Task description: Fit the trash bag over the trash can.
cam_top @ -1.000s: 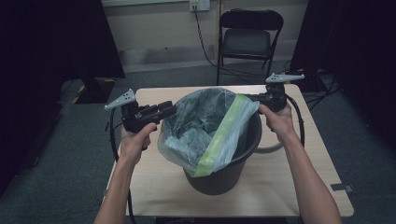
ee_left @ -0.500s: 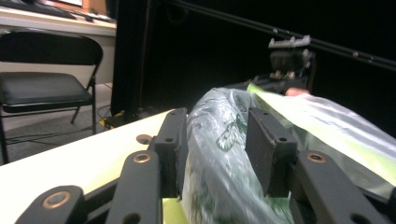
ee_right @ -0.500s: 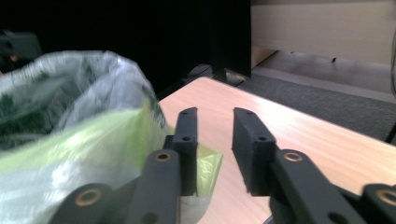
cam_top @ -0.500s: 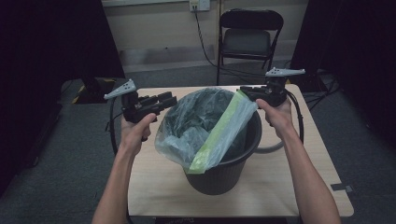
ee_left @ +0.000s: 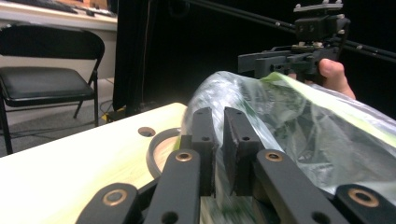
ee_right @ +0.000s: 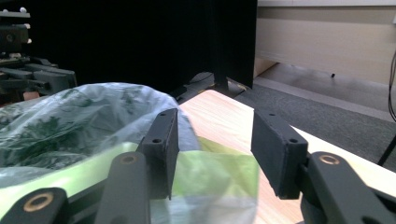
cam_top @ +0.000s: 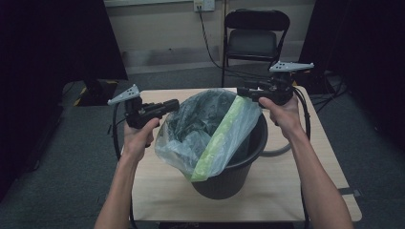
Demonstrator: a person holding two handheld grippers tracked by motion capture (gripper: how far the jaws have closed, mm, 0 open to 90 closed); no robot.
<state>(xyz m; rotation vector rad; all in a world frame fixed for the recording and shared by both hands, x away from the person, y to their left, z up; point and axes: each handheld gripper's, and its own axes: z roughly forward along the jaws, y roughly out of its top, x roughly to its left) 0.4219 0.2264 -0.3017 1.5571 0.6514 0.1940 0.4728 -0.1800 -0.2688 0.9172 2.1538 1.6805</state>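
Note:
A black bucket (cam_top: 229, 183) stands mid-table with a clear plastic bag (cam_top: 200, 129) in it; the bag has a green band (cam_top: 219, 138). My left gripper (cam_top: 174, 103) is at the bag's left upper edge. Its jaws (ee_left: 219, 135) are nearly together, with the film (ee_left: 303, 126) right at them. My right gripper (cam_top: 241, 90) is at the far right rim, where the green band ends. It (ee_right: 215, 140) is open, and the green band (ee_right: 210, 172) lies low between its jaws. The left gripper (ee_right: 46, 77) shows beyond the bag (ee_right: 84, 116).
The wooden table (cam_top: 296, 191) has bare room in front of and to the right of the bucket. A grey cable loop (cam_top: 279, 151) lies by the bucket's right side. A black folding chair (cam_top: 255, 33) stands behind the table. Dark curtains flank both sides.
Both grippers have risen a little, the right one more. The bag's top has lifted with them and stands higher above the bucket rim.

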